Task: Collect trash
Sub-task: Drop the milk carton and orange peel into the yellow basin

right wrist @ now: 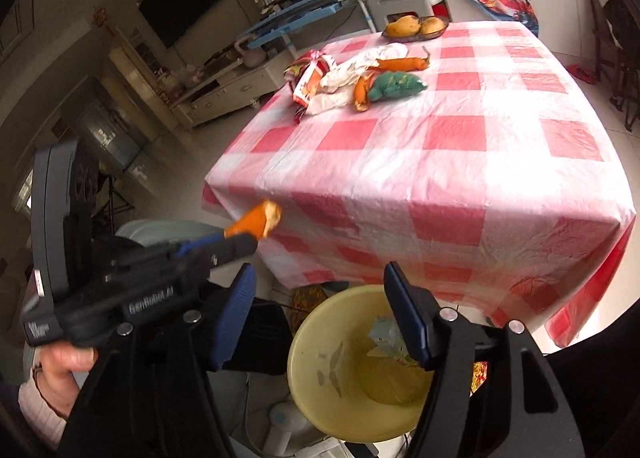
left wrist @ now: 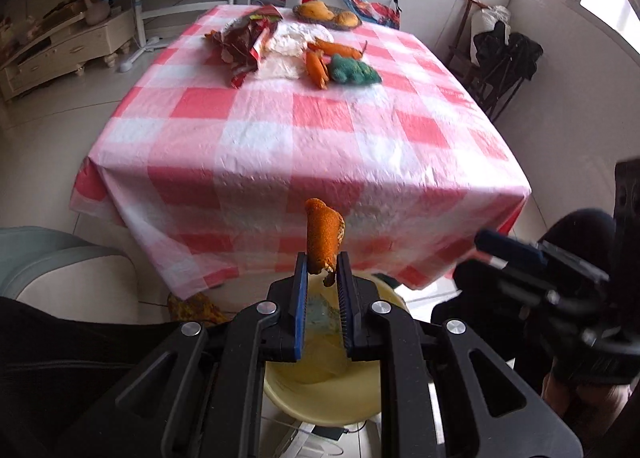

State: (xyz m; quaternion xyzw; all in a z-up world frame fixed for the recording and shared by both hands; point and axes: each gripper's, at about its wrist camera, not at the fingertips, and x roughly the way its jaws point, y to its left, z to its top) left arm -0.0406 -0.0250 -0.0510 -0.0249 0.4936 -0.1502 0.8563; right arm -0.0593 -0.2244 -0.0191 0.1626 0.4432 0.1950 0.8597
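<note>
Table: square table under a pink-and-white checked plastic cloth; the uncollected pile sits well apart from the grippers, near its far edge.
Bin: pale yellow round plastic bin on the floor just beside the table's near edge, with crumpled pale scraps already at its bottom.
Remaining trash: torn red snack wrapper, crumpled white paper, loose orange peel strips and a green scouring sponge, all touching or overlapping one another.
Fruit dish: shallow dish of yellow fruit behind the pile; judged not trash.
Left gripper: clenched on a curled orange peel piece, pinched only at its lower end, above the bin's rim.
Right gripper: jaws spread wide, nothing between them, poised over the bin mouth.
Risk, drop: the peel is held by its tip and stands towards the table side of the rim; released here, it may fall to the floor.
Risk, collision: both grippers crowd the same opening and could knock together.
Risk, sorting: the fruit dish lies close to the pile and could be swept up.
</note>
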